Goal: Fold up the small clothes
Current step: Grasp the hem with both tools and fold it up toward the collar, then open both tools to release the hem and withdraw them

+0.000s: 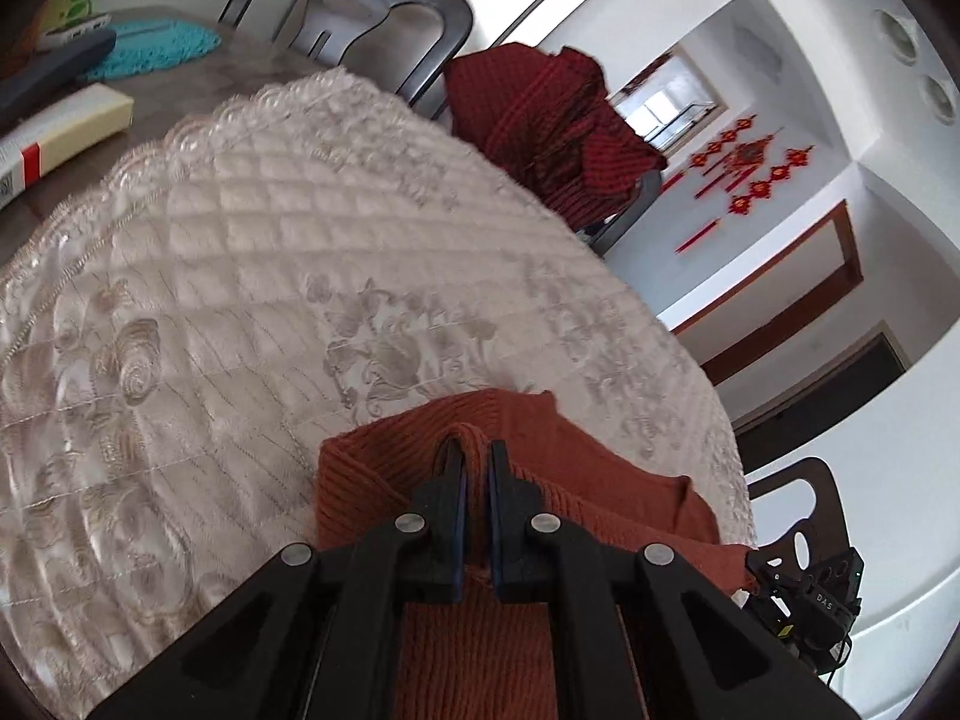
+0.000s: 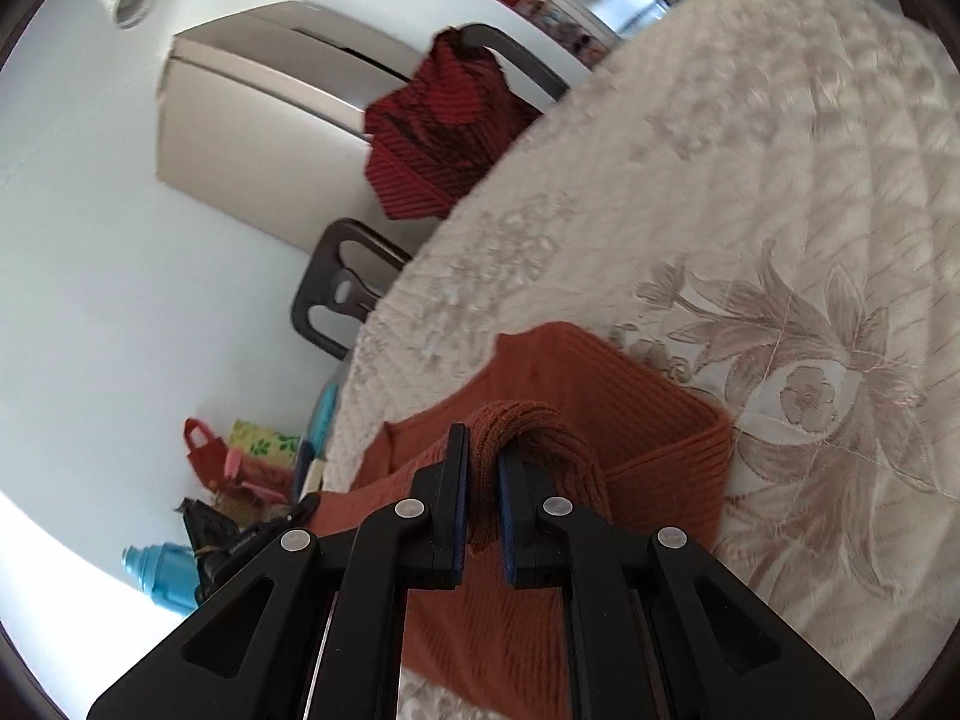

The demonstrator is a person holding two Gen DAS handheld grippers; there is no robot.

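Observation:
A rust-orange ribbed knit garment [image 1: 540, 456] lies partly folded on the quilted cream tablecloth [image 1: 270, 276]. My left gripper [image 1: 474, 450] is shut on a pinched fold of it near the table's edge. In the right wrist view my right gripper [image 2: 483, 450] is shut on a bunched edge of the same orange garment [image 2: 630, 420], which lies on the tablecloth [image 2: 750, 210]. The other gripper shows at the frame edge in each view [image 1: 810, 600] [image 2: 240, 540].
A dark red knit garment [image 1: 540, 120] hangs over a chair back [image 1: 360, 6] beyond the table; it also shows in the right wrist view [image 2: 438, 132]. A book [image 1: 66, 132], a teal mat [image 1: 156, 45] and dark items lie at the far end. A second chair [image 2: 342, 294], bags [image 2: 240, 462] and a blue bottle [image 2: 162, 576] are on the floor side.

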